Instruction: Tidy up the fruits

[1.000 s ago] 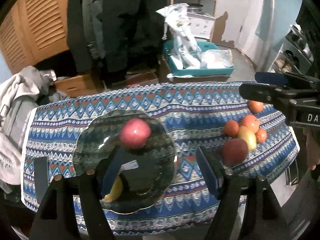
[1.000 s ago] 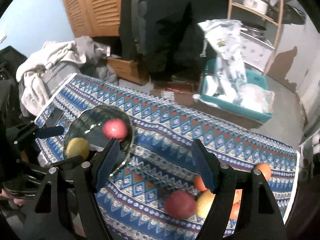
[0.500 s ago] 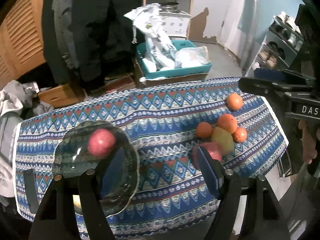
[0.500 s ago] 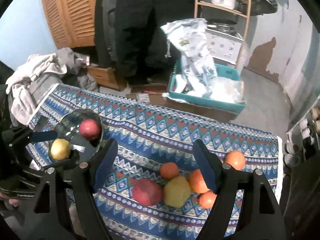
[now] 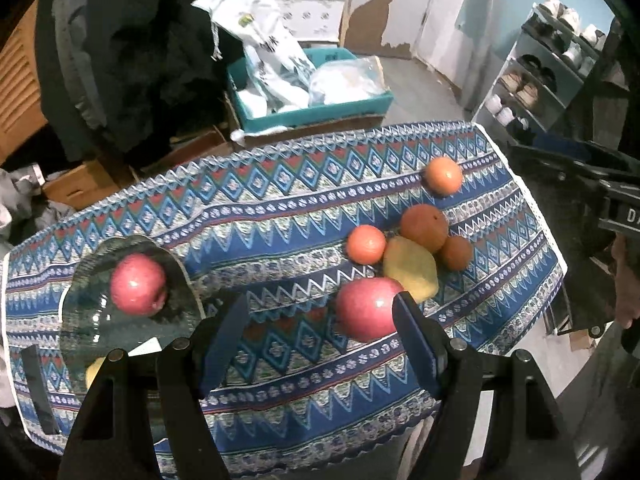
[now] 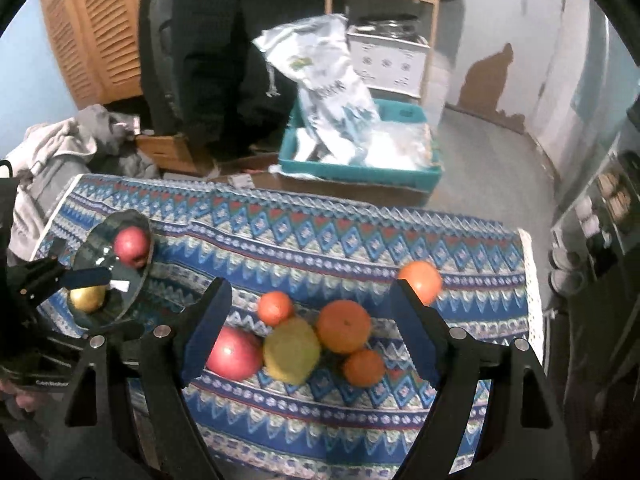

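Observation:
A dark glass plate (image 5: 86, 332) (image 6: 96, 240) at the table's left holds a red apple (image 5: 138, 284) (image 6: 132, 246) and a yellow fruit (image 6: 88, 298). On the patterned cloth lie a second red apple (image 5: 366, 308) (image 6: 234, 354), a yellow pear (image 5: 410, 270) (image 6: 292, 356) and several oranges, the largest (image 5: 424, 228) (image 6: 344, 326) in the middle. My left gripper (image 5: 320, 340) is open and empty, above the cloth just left of the loose apple. My right gripper (image 6: 310, 334) is open and empty, above the fruit cluster.
The cloth-covered table (image 5: 280, 200) ends at the right near a shoe rack (image 5: 540, 76). Behind it stand a teal bin with bags (image 6: 360, 152), a person in dark clothes (image 6: 208, 40) and a pile of clothes (image 6: 52, 156).
Both grippers have swung right, from over the plate towards the fruit cluster. The fruit and plate have not moved.

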